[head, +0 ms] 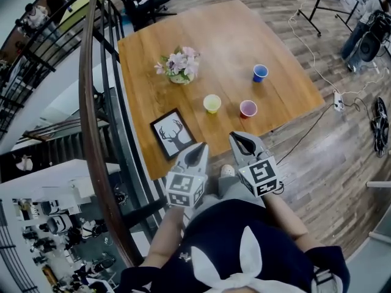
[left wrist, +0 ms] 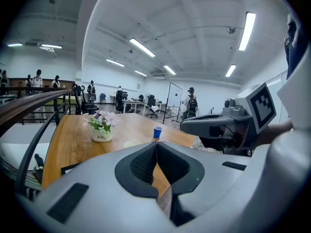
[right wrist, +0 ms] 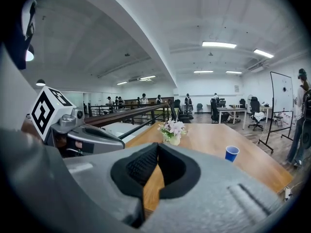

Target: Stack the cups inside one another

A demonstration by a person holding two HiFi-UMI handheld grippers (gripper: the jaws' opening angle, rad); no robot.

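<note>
Nearest the lens, the person's dark top (head: pixel 244 249) with its white bow, forearms out on either side. Just beyond, left claw (head: pixel 201 146) and right claw (head: pixel 236 137) side by side, each pinched shut on nothing, tips near the table (head: pixel 244 35) edge. On the table, well apart from one another: yellow cup (head: pixel 212 103), pink cup (head: pixel 248 108) and, farther off, blue cup (head: pixel 260 72), all upright, none nested. Flower pot (head: pixel 181 66) and framed deer print (head: pixel 173 133) off to the left.

Step in hand, by the look of it: the reach for a first cup. Likely best done by opening one claw wide ahead of arrival, closing gently on the wall near the rim to avoid crushing, then lowering straight into a neighbour steadied by the other claw.

From the right claw's camera, only the blue cup in sight, the other two masked by the claw body. From the left's, little more than the yellow cup's rim. Hands hidden under the marker cubes.
</note>
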